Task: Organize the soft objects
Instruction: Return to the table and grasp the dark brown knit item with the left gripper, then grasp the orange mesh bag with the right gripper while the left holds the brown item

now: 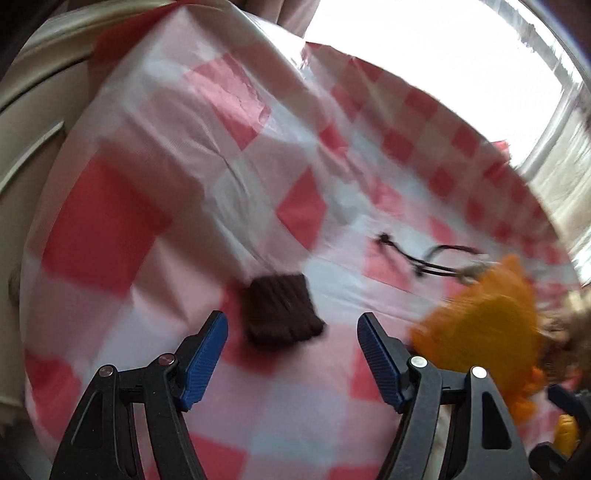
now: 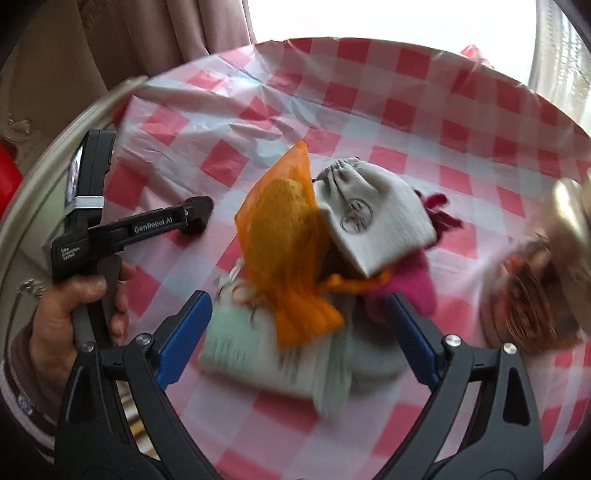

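Observation:
In the left wrist view a dark brown knitted piece (image 1: 282, 310) lies on the red-and-white checked cloth (image 1: 147, 206), just ahead of my open, empty left gripper (image 1: 293, 332). An orange mesh pouch (image 1: 484, 328) lies to its right, with a black cord (image 1: 417, 258) beyond. In the right wrist view my right gripper (image 2: 299, 314) is open and empty over a pile: the orange mesh pouch (image 2: 284, 236), a grey drawstring bag (image 2: 369, 218), a pink soft item (image 2: 410, 288) and pale folded cloth (image 2: 258, 350). The left gripper shows there at the left (image 2: 199, 218).
The table is round, with a metal rim (image 2: 74, 125). A blurred brown and gold object (image 2: 535, 295) sits at the right. Curtains (image 2: 184, 33) and a bright window stand behind the table. A cream chair (image 1: 40, 107) is left of it.

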